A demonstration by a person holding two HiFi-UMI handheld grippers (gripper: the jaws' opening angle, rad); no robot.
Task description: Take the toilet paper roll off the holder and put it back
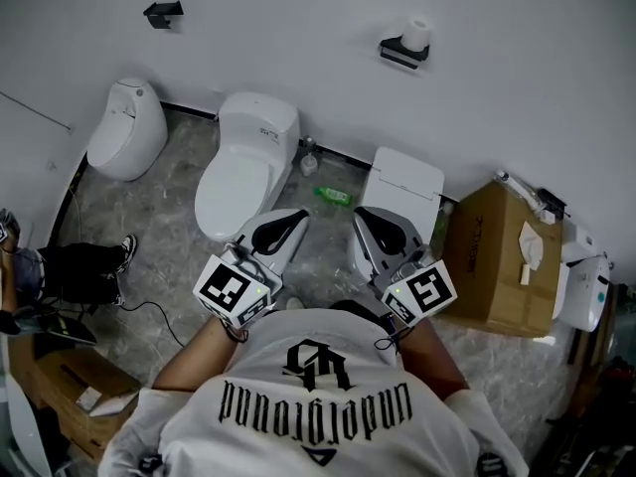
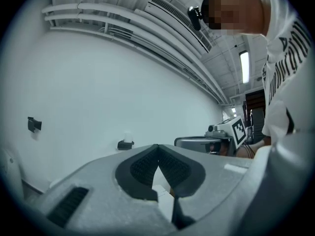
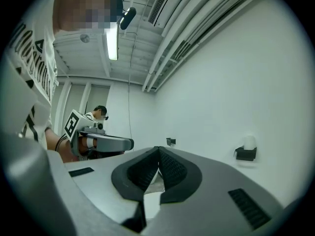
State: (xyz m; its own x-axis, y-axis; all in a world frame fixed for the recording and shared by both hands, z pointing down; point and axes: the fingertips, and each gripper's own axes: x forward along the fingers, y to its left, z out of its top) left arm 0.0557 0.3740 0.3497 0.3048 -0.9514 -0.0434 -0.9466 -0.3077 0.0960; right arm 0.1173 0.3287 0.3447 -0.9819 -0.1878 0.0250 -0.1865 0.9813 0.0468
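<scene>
- Both jaw pairs are pressed together; the left gripper [image 1: 293, 219] is empty and held near the chest.
- The right gripper [image 1: 366, 215] pinches nothing either.
- The toilet paper roll [image 1: 416, 34] sits on the wall holder [image 1: 402, 54], well apart from both grippers. The task is either not begun or already finished; I cannot tell which.
</scene>
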